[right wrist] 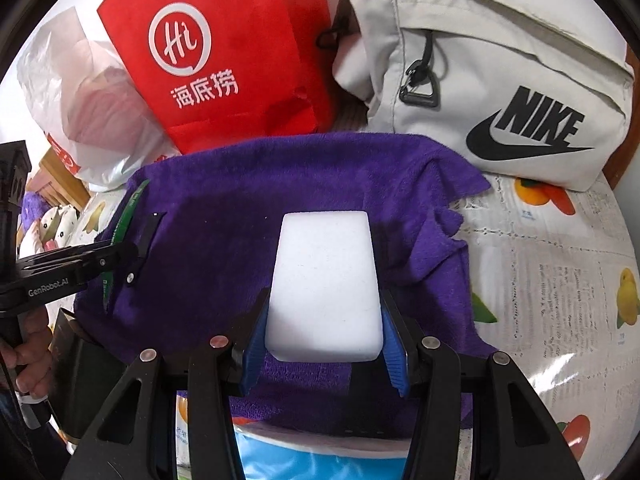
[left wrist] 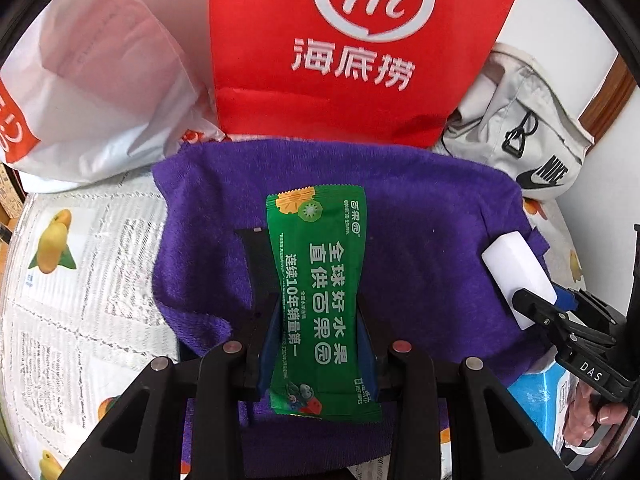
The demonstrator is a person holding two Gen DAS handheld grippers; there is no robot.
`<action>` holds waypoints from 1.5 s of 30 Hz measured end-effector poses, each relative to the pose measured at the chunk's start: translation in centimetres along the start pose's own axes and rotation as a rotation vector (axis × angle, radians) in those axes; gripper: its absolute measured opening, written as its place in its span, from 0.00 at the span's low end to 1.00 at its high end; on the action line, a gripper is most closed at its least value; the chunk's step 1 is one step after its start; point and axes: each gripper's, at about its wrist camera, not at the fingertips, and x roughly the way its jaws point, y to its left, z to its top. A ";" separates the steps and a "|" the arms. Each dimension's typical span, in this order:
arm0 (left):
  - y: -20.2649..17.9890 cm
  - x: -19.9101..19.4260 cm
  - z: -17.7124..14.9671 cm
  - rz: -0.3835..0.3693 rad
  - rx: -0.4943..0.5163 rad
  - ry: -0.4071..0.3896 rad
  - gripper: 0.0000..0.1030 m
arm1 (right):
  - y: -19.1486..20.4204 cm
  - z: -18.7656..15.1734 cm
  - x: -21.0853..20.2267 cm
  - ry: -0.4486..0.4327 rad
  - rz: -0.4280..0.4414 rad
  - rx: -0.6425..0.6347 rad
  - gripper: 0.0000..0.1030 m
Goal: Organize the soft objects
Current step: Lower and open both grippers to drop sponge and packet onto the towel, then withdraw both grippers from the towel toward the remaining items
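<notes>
A red paper bag (left wrist: 352, 52) with a white "Hi" logo stands upright at the back. Touching its left side slumps a translucent white plastic bag (left wrist: 100, 92) with something pinkish inside. To the red bag's right a pale grey Nike bag (right wrist: 492, 92) lies on its side, a black clip on its zip. Under them all the bench is covered by a newsprint-patterned cloth (right wrist: 560, 272) with printed fruit. A blue-and-white package (right wrist: 304, 460) shows at the near edge.
</notes>
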 end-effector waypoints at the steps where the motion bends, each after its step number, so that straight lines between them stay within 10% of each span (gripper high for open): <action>1: 0.0 0.1 0.0 0.000 0.000 0.003 0.32 | 0.1 0.0 0.2 0.008 -0.001 -0.003 0.48; 26: 0.0 1.2 0.1 0.020 0.001 0.037 0.37 | 0.6 0.0 2.2 0.083 -0.007 -0.011 0.61; 45: -1.7 -4.4 -1.2 0.022 0.026 -0.034 0.46 | 0.4 -0.9 -3.7 -0.017 -0.028 0.008 0.72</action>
